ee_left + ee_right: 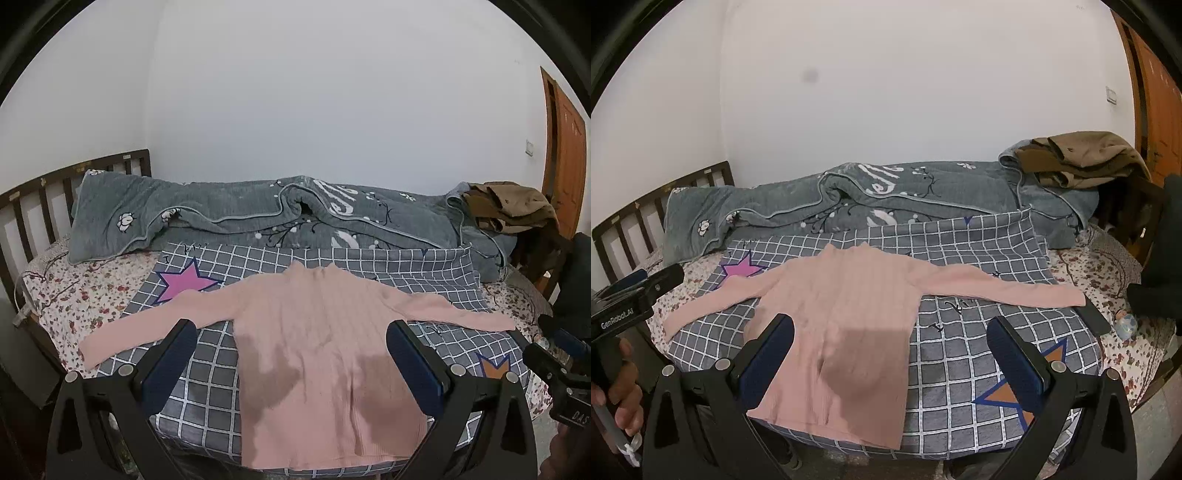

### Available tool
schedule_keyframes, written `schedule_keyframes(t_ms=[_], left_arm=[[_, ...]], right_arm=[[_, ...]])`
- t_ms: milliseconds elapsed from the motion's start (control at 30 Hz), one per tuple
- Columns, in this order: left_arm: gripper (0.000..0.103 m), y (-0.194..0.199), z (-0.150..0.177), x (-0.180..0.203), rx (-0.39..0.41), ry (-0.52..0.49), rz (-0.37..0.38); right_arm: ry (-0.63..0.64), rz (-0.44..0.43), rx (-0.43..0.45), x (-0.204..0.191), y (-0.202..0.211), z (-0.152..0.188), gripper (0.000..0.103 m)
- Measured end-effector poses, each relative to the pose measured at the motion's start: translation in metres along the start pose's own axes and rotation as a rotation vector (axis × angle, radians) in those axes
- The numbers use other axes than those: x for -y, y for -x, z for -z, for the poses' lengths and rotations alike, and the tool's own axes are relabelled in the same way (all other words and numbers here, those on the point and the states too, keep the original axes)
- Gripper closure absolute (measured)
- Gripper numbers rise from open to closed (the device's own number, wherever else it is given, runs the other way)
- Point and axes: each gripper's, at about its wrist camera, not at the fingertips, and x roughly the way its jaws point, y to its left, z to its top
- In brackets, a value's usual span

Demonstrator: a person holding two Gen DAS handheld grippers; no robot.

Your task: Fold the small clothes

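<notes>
While both tools (291, 332) (890, 328) gape empty, the pink sweater (314, 332) lies collar-away, sleeves crosswise.

Sweater (314, 332) flat on checked cloth (369, 262) on bed; quilt (221, 210) behind; coat (513, 206) far right.

The sweater (314, 354) is pale pink with fine vertical ribs. Under the sweater lies a grey cloth (369, 266) checked in white lines, with a pink star (186, 284) beyond the sweater's left sleeve and an orange, blue-edged star (1015, 395) right of its hem. Behind the sweater, the quilt (221, 210) is grey-green with white flowers and dark twigs. The bedsheet (74, 291) is white with small red blossoms. The fingers (413, 365) are black with dark blue pads.
</notes>
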Motion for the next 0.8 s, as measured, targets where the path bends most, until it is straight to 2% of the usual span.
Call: schedule_keyframes(t_ms=[800], left_arm=[[0.0,-0.0004,0.0032,-0.0042,-0.009,0.012,0.015]], right_arm=[[0.001,0.003,0.017,0.0003,0.0102,-0.0019,0.001]])
